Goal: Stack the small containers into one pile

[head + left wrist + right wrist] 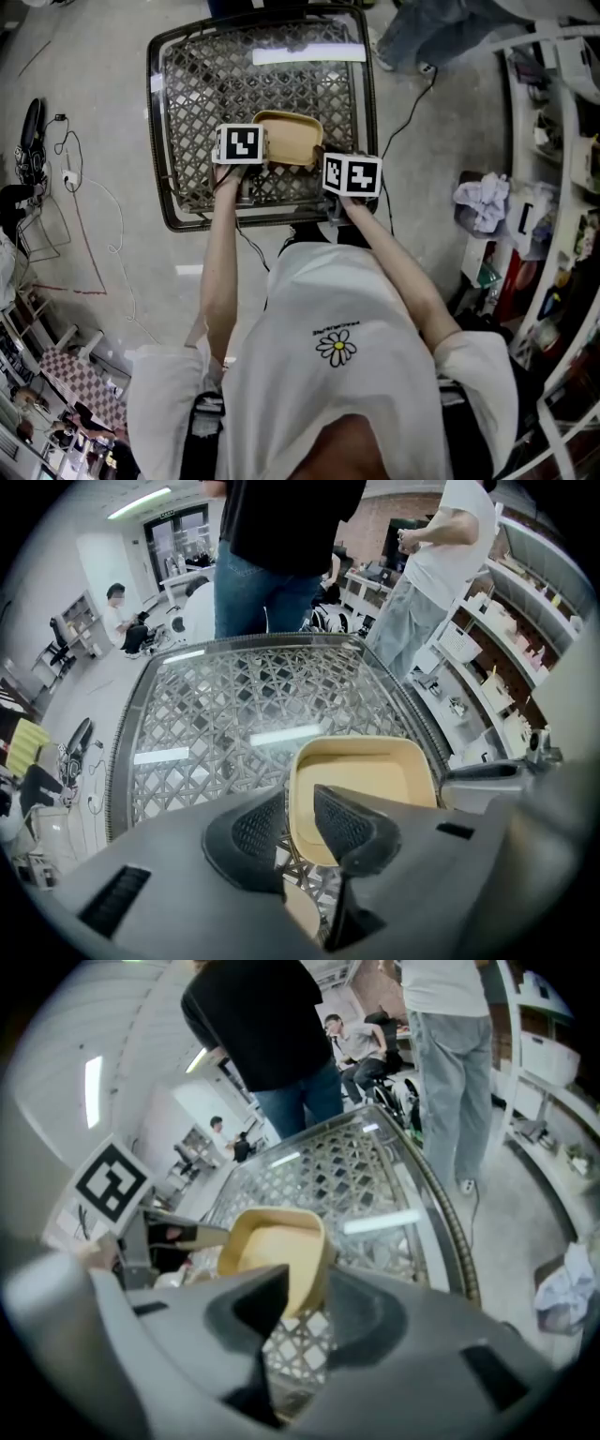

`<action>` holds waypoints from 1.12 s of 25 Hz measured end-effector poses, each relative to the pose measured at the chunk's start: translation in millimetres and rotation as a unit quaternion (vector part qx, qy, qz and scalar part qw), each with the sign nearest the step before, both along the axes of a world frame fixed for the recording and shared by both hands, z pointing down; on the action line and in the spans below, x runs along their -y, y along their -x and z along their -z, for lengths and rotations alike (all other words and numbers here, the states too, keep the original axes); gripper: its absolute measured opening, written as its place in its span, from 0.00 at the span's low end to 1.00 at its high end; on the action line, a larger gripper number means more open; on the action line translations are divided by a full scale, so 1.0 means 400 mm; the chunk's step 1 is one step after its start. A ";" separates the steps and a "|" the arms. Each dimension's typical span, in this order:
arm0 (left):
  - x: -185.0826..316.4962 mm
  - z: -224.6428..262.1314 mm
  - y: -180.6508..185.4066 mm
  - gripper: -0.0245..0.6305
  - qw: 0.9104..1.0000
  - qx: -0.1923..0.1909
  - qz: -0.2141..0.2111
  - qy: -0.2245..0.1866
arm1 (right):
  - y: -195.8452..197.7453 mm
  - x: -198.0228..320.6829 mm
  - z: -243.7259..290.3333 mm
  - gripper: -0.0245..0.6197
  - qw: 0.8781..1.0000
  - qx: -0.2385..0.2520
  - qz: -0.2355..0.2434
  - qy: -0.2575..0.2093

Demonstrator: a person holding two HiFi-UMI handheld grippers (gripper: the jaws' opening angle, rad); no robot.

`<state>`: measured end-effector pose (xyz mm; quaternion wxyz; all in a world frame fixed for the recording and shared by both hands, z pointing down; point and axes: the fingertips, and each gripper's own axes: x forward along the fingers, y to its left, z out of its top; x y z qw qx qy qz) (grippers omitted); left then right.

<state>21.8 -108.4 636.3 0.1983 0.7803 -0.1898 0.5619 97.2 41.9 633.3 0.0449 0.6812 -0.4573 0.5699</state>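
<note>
One tan container (288,138) sits on the glass top of a lattice table (202,84), between the two grippers and just beyond their tips. Whether it is a single tub or several nested together cannot be made out; only one rim and one bare inside show.

In its own view, the left gripper (298,822) straddles the container's near left wall, one jaw outside and one inside the hollow. The jaws stand moderately apart, with a sliver of space on each side of the rim, so they are not clamped on it.

The right gripper (307,1307) likewise has the container's right wall between its jaws, which are parted to a medium width and loose around it. Its jaws cover the near corner of the container.

From the head view the jaw tips are hidden under the left marker cube (239,143) and the right marker cube (352,174), which also cut off the container's near edge.

Beyond the table's far side stand a person in a dark top (272,564) and a person in a white top (441,555), both cut off by the frame. Right of the right gripper, shelves (562,141) line the wall.
</note>
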 end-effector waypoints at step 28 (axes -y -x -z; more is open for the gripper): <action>-0.093 1.146 -0.048 0.10 0.752 -0.539 0.093 -0.368 | -0.203 0.024 1.072 0.10 0.798 -0.441 -0.014 -0.412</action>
